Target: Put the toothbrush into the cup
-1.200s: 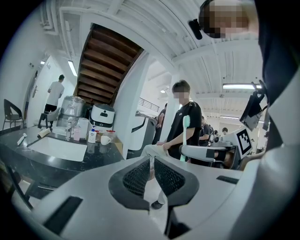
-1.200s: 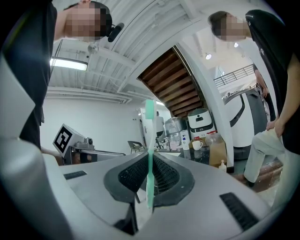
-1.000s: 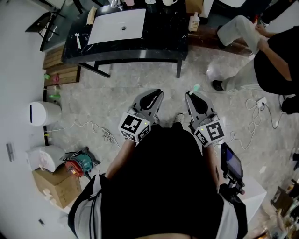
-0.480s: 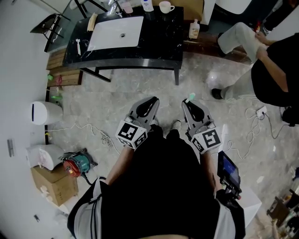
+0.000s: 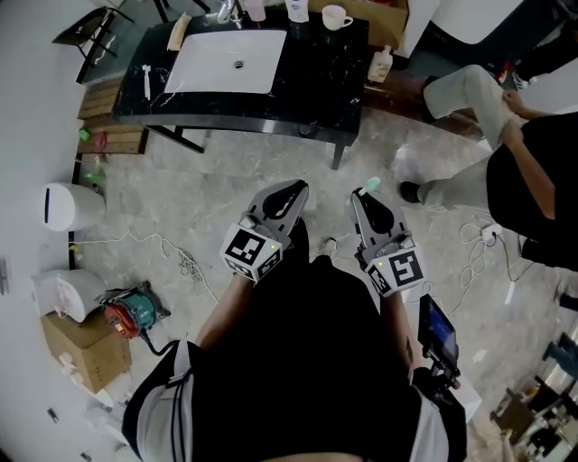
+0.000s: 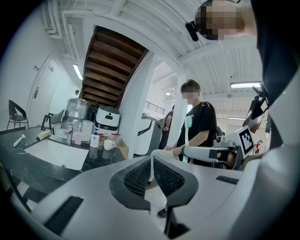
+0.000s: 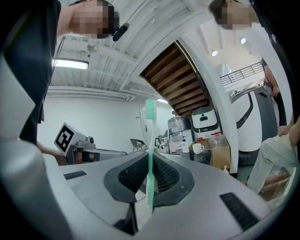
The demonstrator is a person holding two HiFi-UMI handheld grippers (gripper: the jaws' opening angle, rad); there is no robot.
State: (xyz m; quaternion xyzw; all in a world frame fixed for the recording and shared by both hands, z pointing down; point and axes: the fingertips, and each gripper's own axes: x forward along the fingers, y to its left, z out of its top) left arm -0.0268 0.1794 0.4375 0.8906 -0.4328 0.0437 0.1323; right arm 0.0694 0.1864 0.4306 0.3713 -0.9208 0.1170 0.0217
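Observation:
A mint-green toothbrush (image 7: pixel 149 154) stands upright between the jaws of my right gripper (image 7: pixel 149 165), which is shut on its handle; its head (image 5: pixel 372 184) pokes out past the gripper's tip (image 5: pixel 360 195) in the head view. My left gripper (image 5: pixel 293 190) is held beside it at waist height, shut with nothing in it (image 6: pixel 152 161). The white cup (image 5: pixel 336 16) stands at the back right of the black table (image 5: pixel 334 72), far ahead of both grippers. The cup also shows small in the left gripper view (image 6: pixel 108 144) and the right gripper view (image 7: pixel 198 148).
A white sink basin (image 5: pixel 226 61) is set in the table, with bottles (image 5: pixel 297 8) behind it and a white stick-like item (image 5: pixel 148 81) at its left. A seated person (image 5: pixel 506 135) is at the right. Cables (image 5: pixel 181 262), a box (image 5: pixel 81 347) and appliances lie on the floor at left.
The table and sink have slid lower and closer in the head view as I step towards them. Both grippers keep the same pose, and the toothbrush stays held.

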